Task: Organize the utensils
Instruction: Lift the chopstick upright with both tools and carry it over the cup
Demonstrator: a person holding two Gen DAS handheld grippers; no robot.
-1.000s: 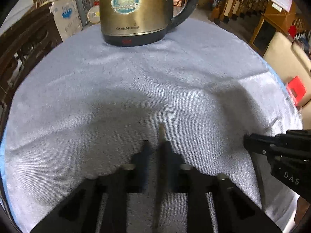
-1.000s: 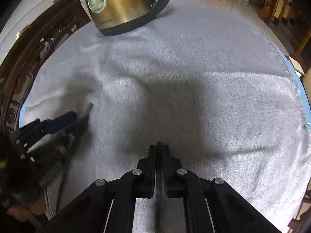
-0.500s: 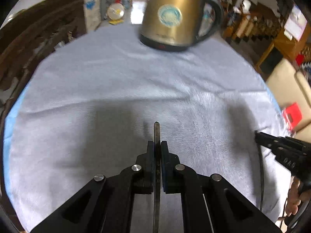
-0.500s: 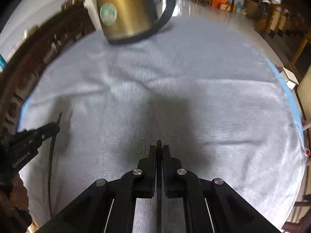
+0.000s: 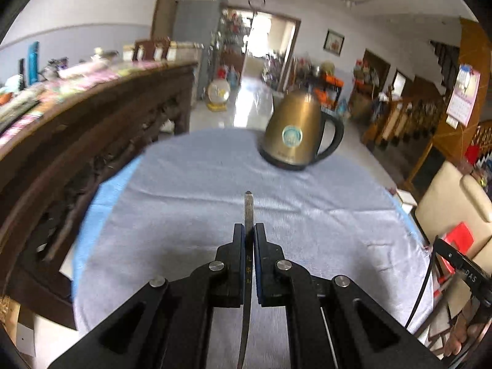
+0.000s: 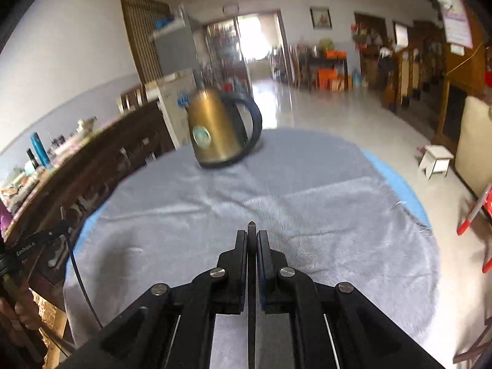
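Daylight floods from the bright, overexposed doorway behind the brass-coloured electric kettle, glaring off the glossy floor beside it, while motion blur smears that kettle and the carved wooden furniture left of it, and fisheye curvature darkens every corner.

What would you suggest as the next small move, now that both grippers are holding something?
Probably bring the two together: left gripper and right gripper each pinch a thin dark utensil above the grey cloth, with no holder in view.
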